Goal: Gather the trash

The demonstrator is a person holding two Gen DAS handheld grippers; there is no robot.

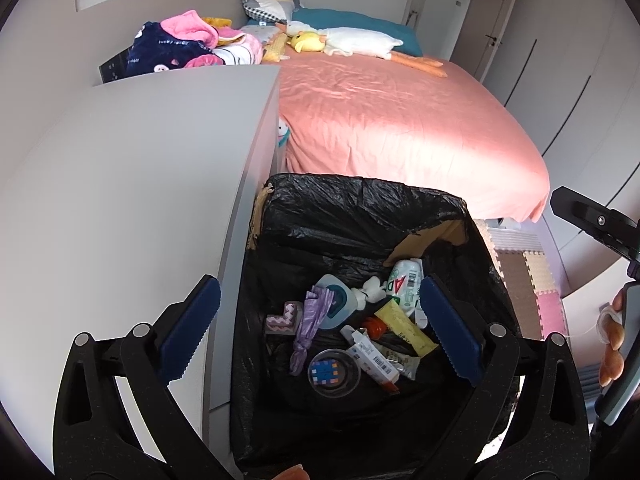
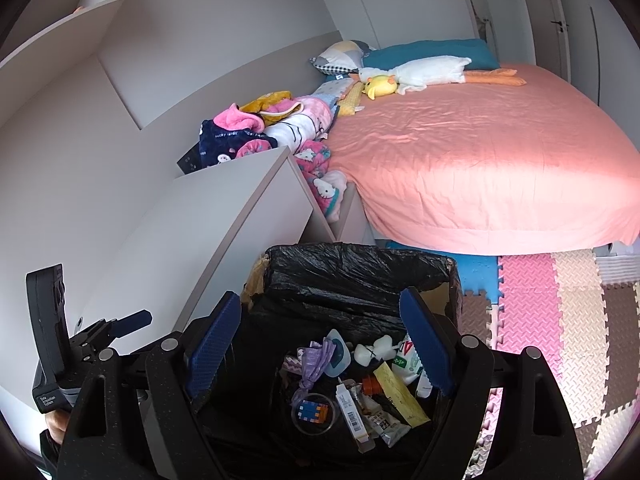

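A cardboard bin lined with a black bag stands on the floor beside a white cabinet. Inside lie several pieces of trash: a purple knotted bag, a clear round lid with a coloured cube, a yellow packet, a white bottle and small wrappers. My left gripper hangs open and empty above the bin. My right gripper is open and empty above it too. The left gripper also shows at the left of the right wrist view.
A white cabinet top is left of the bin. A bed with a pink cover lies behind, with plush toys and clothes. Foam mats cover the floor on the right.
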